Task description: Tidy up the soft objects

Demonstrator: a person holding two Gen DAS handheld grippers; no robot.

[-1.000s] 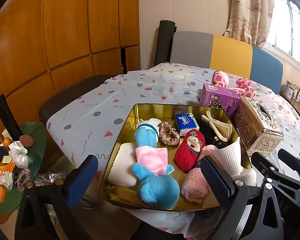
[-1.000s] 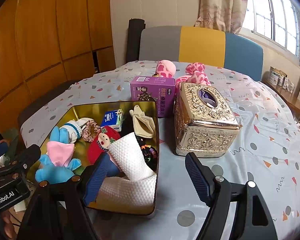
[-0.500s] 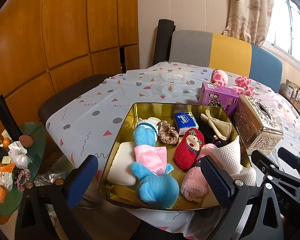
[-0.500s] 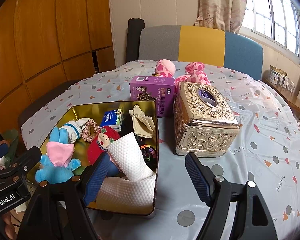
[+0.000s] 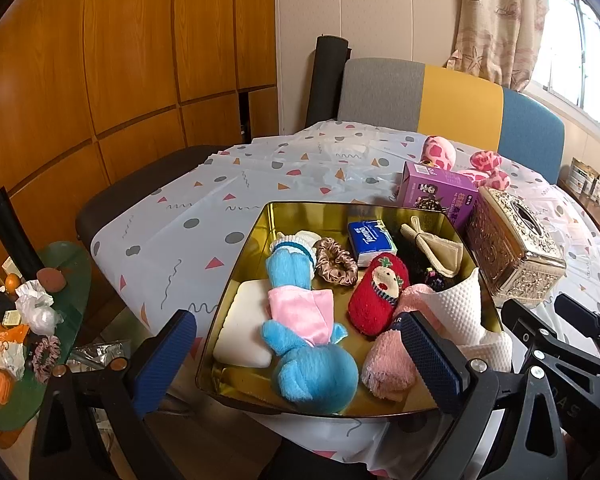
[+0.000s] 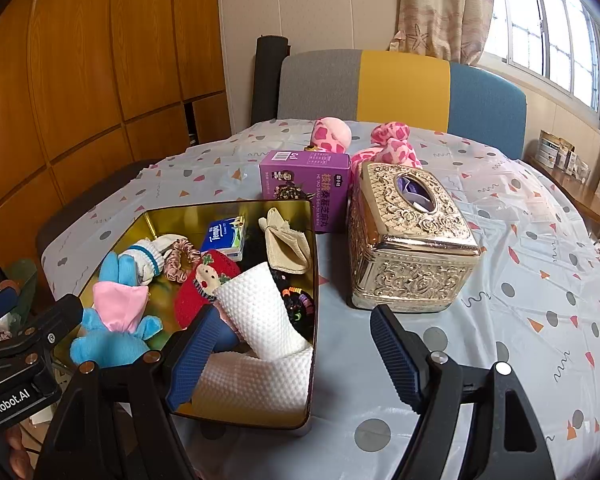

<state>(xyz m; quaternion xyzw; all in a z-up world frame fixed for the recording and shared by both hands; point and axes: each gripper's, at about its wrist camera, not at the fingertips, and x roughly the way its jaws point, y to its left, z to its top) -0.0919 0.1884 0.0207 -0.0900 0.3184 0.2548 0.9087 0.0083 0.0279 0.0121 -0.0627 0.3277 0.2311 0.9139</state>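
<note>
A gold tin tray at the table's near edge holds several soft things: a blue plush toy with a pink cloth, a red sock, a pink fuzzy sock, a white towel, a white sponge, a scrunchie, a tissue pack and a beige cloth. My left gripper is open, held just before the tray. My right gripper is open above the tray's right rim.
A purple box and an ornate gold tissue box stand right of the tray. Pink spotted plush toys lie behind them. A multicoloured chair stands beyond the table. A cluttered green side table stands at the left.
Both grippers have drifted back very slightly from the tray. Nothing in the tray has moved and both stay open.
</note>
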